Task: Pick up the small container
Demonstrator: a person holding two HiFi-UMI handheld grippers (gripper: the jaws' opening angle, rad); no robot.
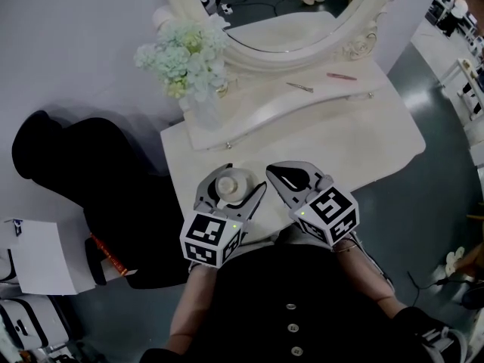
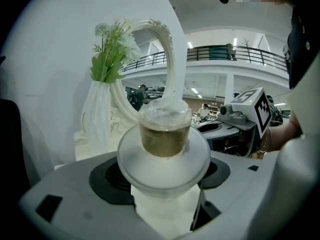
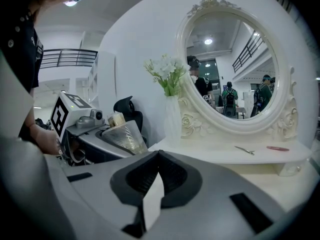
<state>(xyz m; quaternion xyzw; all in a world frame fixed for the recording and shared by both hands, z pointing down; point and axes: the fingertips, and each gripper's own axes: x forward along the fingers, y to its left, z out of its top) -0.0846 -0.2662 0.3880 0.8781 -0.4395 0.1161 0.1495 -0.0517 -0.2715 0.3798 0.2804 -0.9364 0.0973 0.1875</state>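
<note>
The small container (image 1: 228, 182), a clear cone-shaped jar with a gold neck and a clear cap, sits between the jaws of my left gripper (image 1: 231, 190), which is shut on it near the front of the white vanity table (image 1: 355, 146). In the left gripper view the container (image 2: 164, 146) fills the middle, held between both jaws. My right gripper (image 1: 296, 180) hovers just to its right, shut with nothing in it. The right gripper view shows its jaws closed together (image 3: 156, 159) and the held container (image 3: 123, 135) off to the left.
An oval mirror (image 1: 281, 29) stands at the table's back on a raised shelf (image 1: 280, 104) that holds metal tweezers (image 1: 299, 87) and a pink pen (image 1: 341, 76). A vase of white flowers (image 1: 189, 63) stands at the back left. A black chair (image 1: 91, 172) is left of the table.
</note>
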